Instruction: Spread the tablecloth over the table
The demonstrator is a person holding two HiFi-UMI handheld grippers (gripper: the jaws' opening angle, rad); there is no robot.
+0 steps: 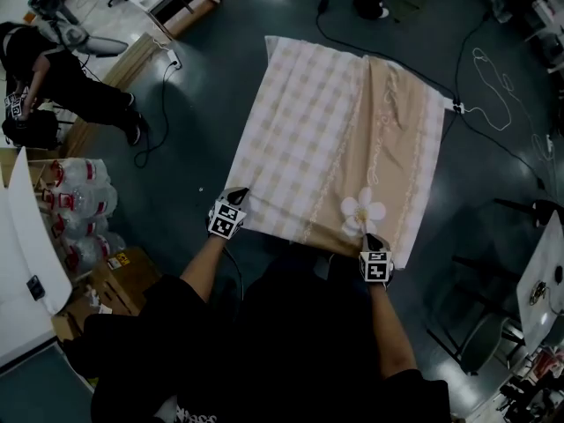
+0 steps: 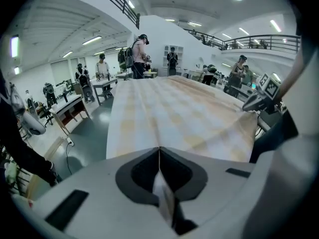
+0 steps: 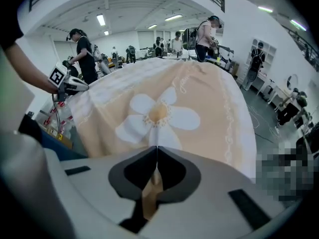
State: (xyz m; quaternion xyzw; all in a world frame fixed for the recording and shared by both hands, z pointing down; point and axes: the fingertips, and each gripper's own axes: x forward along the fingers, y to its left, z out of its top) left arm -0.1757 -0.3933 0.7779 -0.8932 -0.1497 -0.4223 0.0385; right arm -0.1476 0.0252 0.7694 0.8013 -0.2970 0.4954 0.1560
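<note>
The tablecloth (image 1: 335, 130) lies over the table, pale checks on its left half and beige with lace strips on its right half. A white flower (image 1: 363, 210) is printed near the near edge. My left gripper (image 1: 236, 197) is at the near left corner, shut on the cloth's edge; a fold of fabric shows pinched between its jaws (image 2: 159, 148). My right gripper (image 1: 369, 238) is at the near edge just below the flower (image 3: 157, 114), shut on the beige hem (image 3: 157, 148). The cloth (image 2: 174, 108) stretches away flat, with a slight ridge running from each grip.
Cables (image 1: 493, 86) trail over the dark floor beyond and right of the table. A person (image 1: 62, 77) crouches at the far left, with packs of water bottles (image 1: 79, 201) and boxes nearby. A white table (image 1: 542, 280) and chair frames stand at the right.
</note>
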